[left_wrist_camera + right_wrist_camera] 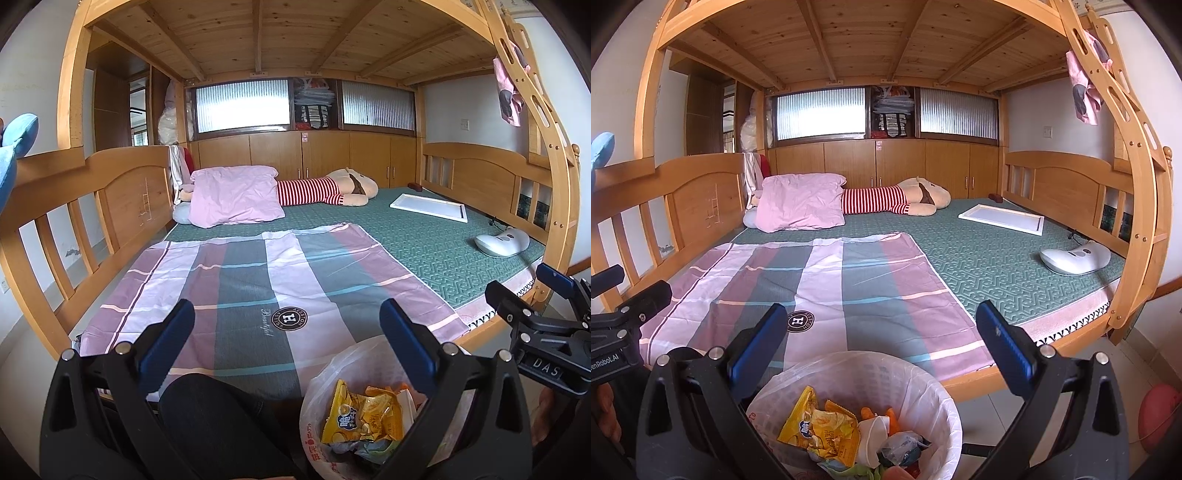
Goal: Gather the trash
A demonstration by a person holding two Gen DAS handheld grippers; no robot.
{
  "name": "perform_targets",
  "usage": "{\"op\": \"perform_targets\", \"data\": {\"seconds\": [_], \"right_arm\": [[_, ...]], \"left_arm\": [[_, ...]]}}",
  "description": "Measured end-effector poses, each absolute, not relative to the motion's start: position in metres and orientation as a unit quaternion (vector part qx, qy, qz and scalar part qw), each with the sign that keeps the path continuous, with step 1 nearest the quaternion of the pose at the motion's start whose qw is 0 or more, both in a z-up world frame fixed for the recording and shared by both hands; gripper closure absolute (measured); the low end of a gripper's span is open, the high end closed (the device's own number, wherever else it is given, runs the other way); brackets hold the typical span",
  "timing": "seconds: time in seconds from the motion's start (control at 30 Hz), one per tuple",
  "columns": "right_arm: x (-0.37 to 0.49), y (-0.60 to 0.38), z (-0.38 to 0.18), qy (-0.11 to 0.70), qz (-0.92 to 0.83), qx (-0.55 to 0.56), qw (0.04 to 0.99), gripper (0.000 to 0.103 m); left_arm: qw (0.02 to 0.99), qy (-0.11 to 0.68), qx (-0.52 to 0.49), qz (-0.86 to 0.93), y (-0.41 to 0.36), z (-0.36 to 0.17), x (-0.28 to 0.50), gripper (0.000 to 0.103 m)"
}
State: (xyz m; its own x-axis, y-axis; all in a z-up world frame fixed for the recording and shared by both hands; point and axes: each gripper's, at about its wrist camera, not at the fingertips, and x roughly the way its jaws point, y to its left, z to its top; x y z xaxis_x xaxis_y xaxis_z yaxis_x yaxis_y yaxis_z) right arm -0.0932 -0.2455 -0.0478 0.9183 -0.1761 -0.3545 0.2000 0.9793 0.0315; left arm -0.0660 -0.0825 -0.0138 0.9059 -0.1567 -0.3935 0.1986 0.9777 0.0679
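Both grippers were empty over the full bin by the bed.

Going left to right: the left gripper (286,343) was wide open and held nothing, and so was the right gripper (884,345). The trash bin (923,380) (yellow snack wrapper (816,428) on top) sat just below. Best next, I think: look slowly over the plaid sheet (820,280) for leftover trash.

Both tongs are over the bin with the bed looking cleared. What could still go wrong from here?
1. The trash bin sits right at the bed edge under the open right tongs; a low swing could tip it and spill the yellow snack wrapper.
2. The left tongs hang close beside the right one, so they could collide.
3. The thin bag liner could snag on a finger.
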Motion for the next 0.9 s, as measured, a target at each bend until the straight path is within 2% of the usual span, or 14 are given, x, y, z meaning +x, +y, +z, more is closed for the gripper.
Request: {"op": "perform_targets", "data": {"seconds": [0.9], "right_arm": [[-0.0917, -0.2457, -0.0502, 0.181, -0.095, 0.035, 0.978, 0.003]], "left_arm": [[0.974, 0.202, 0.047, -0.095, -0.0847, -0.0158, -0.0661, 0.003]]}}
